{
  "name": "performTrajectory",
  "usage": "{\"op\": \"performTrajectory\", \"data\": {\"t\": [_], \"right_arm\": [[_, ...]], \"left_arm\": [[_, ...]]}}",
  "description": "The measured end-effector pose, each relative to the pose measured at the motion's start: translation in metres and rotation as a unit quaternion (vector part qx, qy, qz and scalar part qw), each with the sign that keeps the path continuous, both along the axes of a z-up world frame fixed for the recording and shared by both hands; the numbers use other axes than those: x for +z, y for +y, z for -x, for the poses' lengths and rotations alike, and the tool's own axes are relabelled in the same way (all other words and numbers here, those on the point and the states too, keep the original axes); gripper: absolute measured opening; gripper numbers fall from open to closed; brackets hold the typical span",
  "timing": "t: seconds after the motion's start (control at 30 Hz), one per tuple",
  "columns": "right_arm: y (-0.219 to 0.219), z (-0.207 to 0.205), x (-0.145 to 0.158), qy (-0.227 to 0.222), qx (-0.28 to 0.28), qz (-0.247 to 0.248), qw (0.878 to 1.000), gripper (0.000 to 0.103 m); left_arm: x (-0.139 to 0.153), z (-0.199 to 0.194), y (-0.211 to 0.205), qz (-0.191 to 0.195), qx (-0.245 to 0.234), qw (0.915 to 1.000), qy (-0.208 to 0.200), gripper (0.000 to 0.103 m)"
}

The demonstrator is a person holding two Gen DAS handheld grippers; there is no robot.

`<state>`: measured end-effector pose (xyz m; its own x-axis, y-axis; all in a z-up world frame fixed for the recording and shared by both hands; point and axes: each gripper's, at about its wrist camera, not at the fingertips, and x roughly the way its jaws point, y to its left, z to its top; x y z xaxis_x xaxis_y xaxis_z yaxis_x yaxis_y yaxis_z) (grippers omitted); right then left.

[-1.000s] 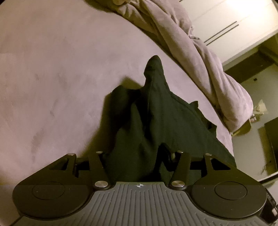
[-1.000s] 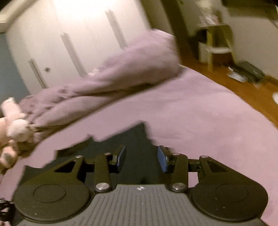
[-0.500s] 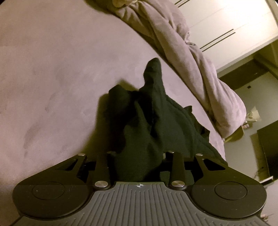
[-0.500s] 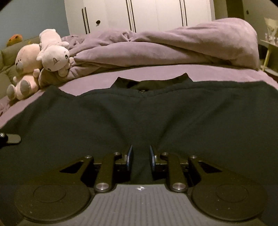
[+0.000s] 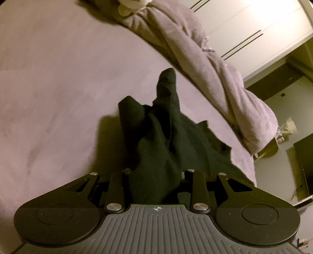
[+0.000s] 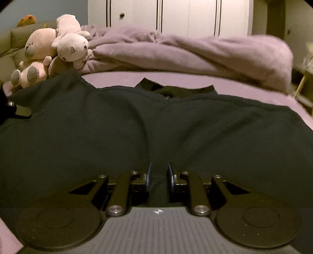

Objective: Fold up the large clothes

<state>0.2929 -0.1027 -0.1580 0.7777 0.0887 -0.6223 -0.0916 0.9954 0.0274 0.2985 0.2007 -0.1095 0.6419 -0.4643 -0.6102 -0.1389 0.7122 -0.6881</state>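
A large dark garment (image 6: 156,121) lies spread across the purple bed sheet (image 6: 117,80), collar at the far side. My right gripper (image 6: 159,172) sits low at its near edge, blue-edged pads shut on a fold of the cloth. In the left wrist view the same garment (image 5: 166,136) rises in a bunched ridge, one end trailing away over the sheet (image 5: 58,88). My left gripper (image 5: 156,172) has its jaws closing on that bunch. The cloth fills the gap and hides the fingertips.
A crumpled purple duvet (image 6: 185,52) is piled along the far side of the bed, also seen as the duvet (image 5: 205,64) in the left wrist view. Plush toys (image 6: 58,46) sit at the far left. White wardrobe doors (image 6: 172,15) stand behind.
The left gripper's jaws narrowed onto the bunched cloth and lifted it a little. The right gripper swung round from the bed's far part to the garment's edge and pinched a fold.
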Motion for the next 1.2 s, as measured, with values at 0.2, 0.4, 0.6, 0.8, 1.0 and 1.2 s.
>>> {"op": "performTrajectory", "data": {"t": [0.2, 0.4, 0.6, 0.8, 1.0, 1.2], "right_arm": [[-0.067, 0.031, 0.03, -0.032, -0.066, -0.121, 0.99, 0.019], [-0.135, 0.065, 0.043, -0.061, -0.147, -0.159, 0.974, 0.019], [-0.181, 0.087, 0.05, -0.077, -0.181, -0.186, 0.963, 0.019], [-0.21, 0.11, 0.043, -0.063, -0.189, -0.181, 0.963, 0.02], [-0.232, 0.122, 0.051, -0.059, -0.163, -0.196, 0.965, 0.024], [-0.228, 0.12, 0.066, -0.049, -0.13, -0.217, 0.966, 0.031]], "left_arm": [[0.045, 0.007, -0.024, 0.044, -0.02, 0.9986, -0.02, 0.03], [0.096, 0.019, -0.12, 0.03, -0.091, 0.9928, -0.071, 0.03], [0.084, 0.034, -0.263, -0.11, -0.178, 0.9713, -0.113, 0.03], [0.028, 0.076, -0.357, -0.257, -0.211, 0.9274, -0.172, 0.035], [0.041, 0.119, -0.374, -0.323, -0.254, 0.8806, -0.236, 0.067], [0.103, 0.152, -0.318, -0.192, -0.302, 0.9121, -0.2, 0.07]]}}
